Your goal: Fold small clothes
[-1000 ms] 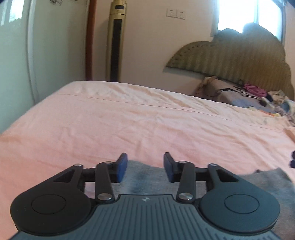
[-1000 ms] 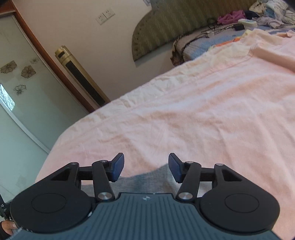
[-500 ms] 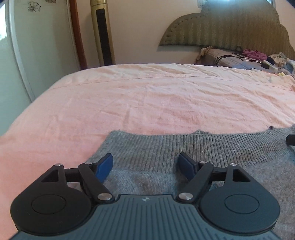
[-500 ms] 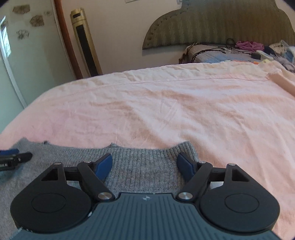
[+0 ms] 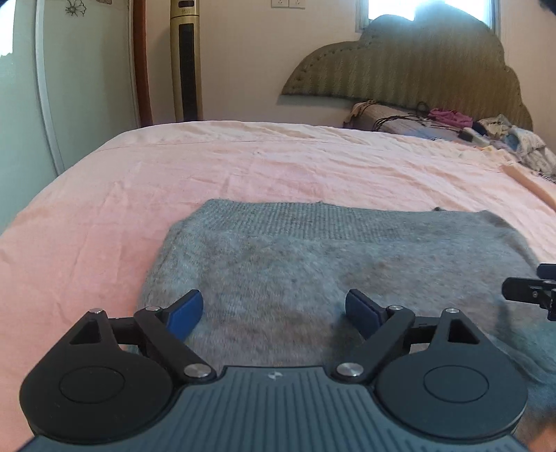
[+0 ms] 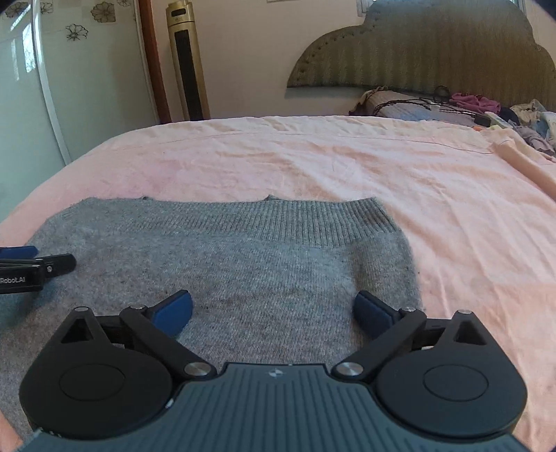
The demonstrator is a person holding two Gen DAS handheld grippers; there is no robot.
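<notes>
The left gripper (image 5: 274,314) hovers over a gray knit sweater (image 5: 312,264), its blue-padded fingers (image 5: 184,313) spread wide with nothing between them. The right gripper (image 6: 272,314) is splayed just as wide above the same garment, also holding nothing; whether either set of pads touches the wool cannot be told.

The gray knit sweater (image 6: 243,264) lies flat on a bed, its ribbed band (image 6: 312,222) forming the far edge toward 12 o'clock. In the left wrist view the garment fills the middle of the frame, its left edge running down toward the left finger at 7 o'clock; part of the right gripper (image 5: 531,290) pokes in at 3 o'clock over the cloth. In the right wrist view the sweater's right edge falls just beside the right finger at 4 o'clock, and the left gripper (image 6: 34,266) enters at 9 o'clock, its side printed with lettering.

A wrinkled pink bedsheet (image 5: 278,163) surrounds the sweater on every visible side. At 12 to 1 o'clock a scalloped olive headboard (image 6: 417,52) stands against a cream wall, with a heap of mixed clothing and dark cords (image 6: 486,111) at its foot at 2 o'clock. At 11 o'clock a gold tower fan (image 5: 186,62) stands upright beside a reddish wooden door frame (image 5: 140,62). A frosted glass panel with flower decals (image 6: 80,31) fills the 10 o'clock side.
</notes>
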